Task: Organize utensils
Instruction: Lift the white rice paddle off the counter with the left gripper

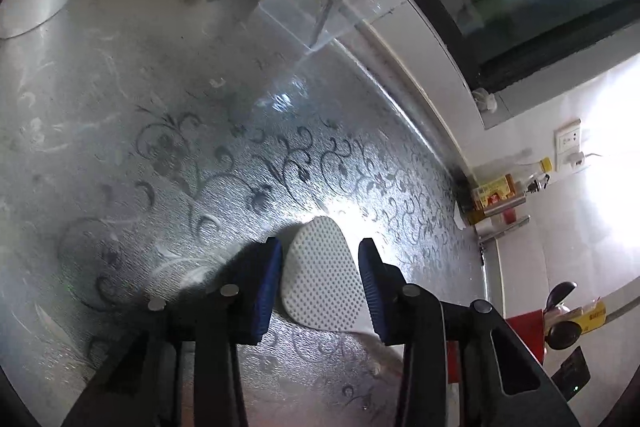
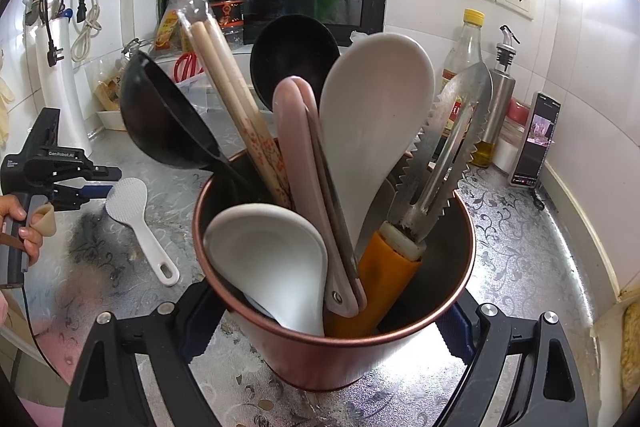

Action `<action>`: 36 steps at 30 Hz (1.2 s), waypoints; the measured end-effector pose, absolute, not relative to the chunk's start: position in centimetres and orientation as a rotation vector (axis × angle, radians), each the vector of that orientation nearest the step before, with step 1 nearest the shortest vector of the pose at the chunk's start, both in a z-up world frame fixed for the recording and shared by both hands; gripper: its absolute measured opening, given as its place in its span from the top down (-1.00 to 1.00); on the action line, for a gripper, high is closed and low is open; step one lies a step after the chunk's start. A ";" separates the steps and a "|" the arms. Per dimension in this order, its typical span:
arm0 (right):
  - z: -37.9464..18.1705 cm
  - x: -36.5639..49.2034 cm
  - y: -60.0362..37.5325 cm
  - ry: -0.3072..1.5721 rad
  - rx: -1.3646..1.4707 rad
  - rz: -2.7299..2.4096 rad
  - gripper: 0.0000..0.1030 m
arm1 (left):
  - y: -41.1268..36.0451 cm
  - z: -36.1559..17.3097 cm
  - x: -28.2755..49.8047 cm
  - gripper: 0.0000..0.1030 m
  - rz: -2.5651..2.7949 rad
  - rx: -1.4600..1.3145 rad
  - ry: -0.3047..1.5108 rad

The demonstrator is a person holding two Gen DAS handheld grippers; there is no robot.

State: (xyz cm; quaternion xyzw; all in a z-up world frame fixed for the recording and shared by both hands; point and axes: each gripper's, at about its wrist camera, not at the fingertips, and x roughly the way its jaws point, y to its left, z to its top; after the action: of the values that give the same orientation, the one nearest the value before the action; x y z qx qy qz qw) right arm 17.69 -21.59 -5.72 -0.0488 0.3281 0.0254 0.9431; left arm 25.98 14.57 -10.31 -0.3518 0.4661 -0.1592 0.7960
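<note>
Reading "GenRobot.AI", left gripper (image 2: 105, 183) open astride rice paddle (image 1: 320, 277); right gripper (image 2: 320, 331) clamping utensil cup (image 2: 316, 355).

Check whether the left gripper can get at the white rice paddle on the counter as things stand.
Probably yes: the left gripper already straddles the rice paddle's dotted head, pads either side, nothing between. The paddle lies flat on the counter, so lifting may be awkward.

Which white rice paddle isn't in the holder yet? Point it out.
The dimpled white rice paddle lying flat on the counter, beside the left gripper. The smooth white paddle stands upright in the copper holder.
</note>
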 end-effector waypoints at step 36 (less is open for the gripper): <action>-5.7 17.7 -21.5 0.669 -0.099 0.052 -0.79 | 9.9 -12.5 24.4 0.89 -0.499 -0.871 1.062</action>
State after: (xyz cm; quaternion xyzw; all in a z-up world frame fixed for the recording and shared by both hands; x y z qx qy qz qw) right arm 17.72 -21.54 -5.69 -0.0487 0.3283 0.0255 0.9430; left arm 24.43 9.86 -12.46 -0.3976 0.4851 -0.2278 0.7448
